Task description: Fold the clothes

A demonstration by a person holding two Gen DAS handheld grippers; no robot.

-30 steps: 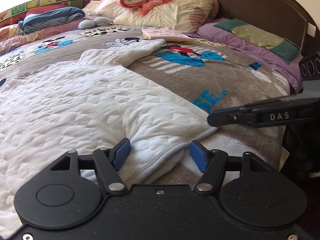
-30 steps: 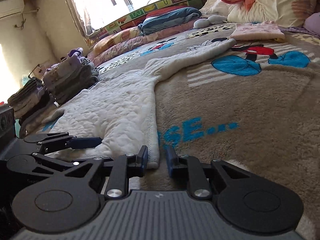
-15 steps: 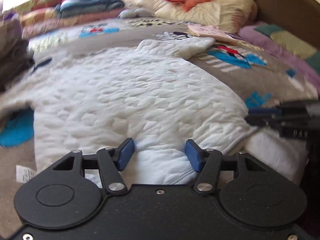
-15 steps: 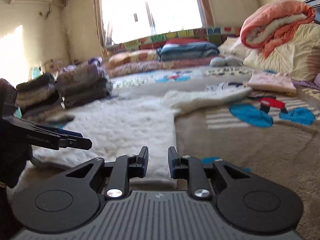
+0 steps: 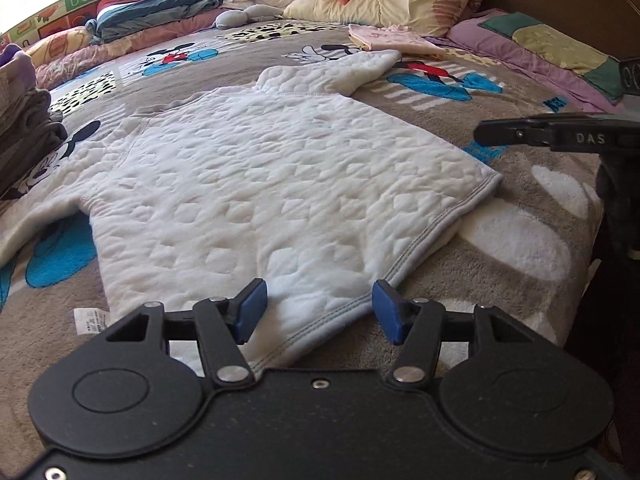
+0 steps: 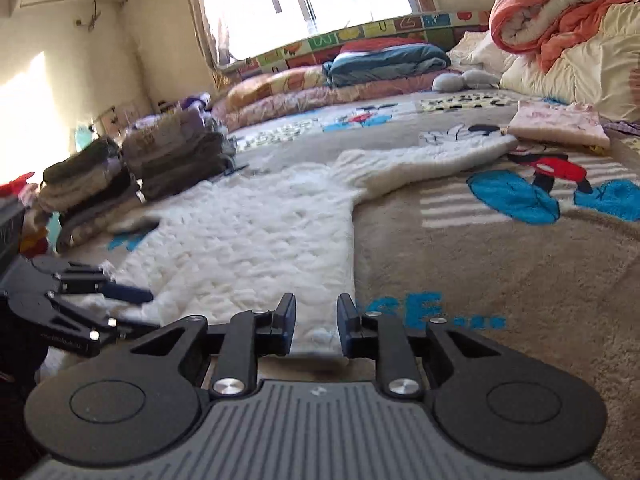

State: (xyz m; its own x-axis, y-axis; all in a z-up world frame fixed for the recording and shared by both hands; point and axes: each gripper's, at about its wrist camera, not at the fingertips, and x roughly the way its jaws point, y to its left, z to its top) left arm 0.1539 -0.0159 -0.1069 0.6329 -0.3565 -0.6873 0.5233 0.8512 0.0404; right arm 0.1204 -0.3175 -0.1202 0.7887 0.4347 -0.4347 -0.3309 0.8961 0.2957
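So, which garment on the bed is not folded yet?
The white top, spread flat with one sleeve stretched out. The pink garment beyond that sleeve is already folded.

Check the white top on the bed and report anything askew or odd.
The white top lies mostly flat, but its hem corner is rucked up between the left gripper's open fingers, and a care label pokes out at the near left edge.
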